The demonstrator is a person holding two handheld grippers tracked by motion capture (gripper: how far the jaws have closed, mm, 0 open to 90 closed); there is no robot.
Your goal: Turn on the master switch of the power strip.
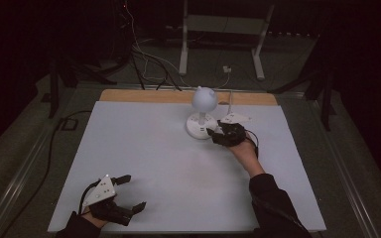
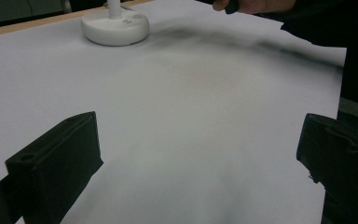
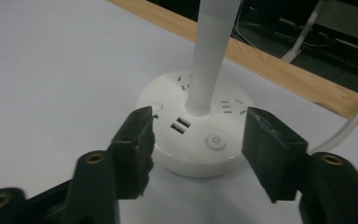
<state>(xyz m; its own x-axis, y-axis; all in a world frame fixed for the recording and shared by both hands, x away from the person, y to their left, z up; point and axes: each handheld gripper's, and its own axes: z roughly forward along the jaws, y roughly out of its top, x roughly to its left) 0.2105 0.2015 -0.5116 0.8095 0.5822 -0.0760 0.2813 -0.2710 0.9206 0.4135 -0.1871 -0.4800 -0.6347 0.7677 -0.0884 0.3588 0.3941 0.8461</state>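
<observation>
A white desk lamp [image 1: 201,115] stands at the far middle of the white table top [image 1: 144,148], with a globe head [image 1: 204,98] on a thin stem and a round base [image 3: 193,144]. The base carries two USB ports [image 3: 180,125], a power button [image 3: 215,140] and socket slots. My right gripper [image 1: 216,130] is open at the base's near right side; in the right gripper view [image 3: 198,122] its jaws flank the front of the base without touching it. My left gripper [image 1: 135,191] rests open at the near left corner, nothing between its jaws [image 2: 200,135]. The lamp base [image 2: 115,28] lies far ahead of it.
A wooden strip [image 1: 144,95] runs along the table's far edge. The lamp's white cable [image 3: 349,128] trails off over it to the floor. A metal stand [image 1: 223,34] and loose cables [image 1: 144,59] are on the dark floor beyond. A dark sleeve [image 1: 273,208] crosses the near right.
</observation>
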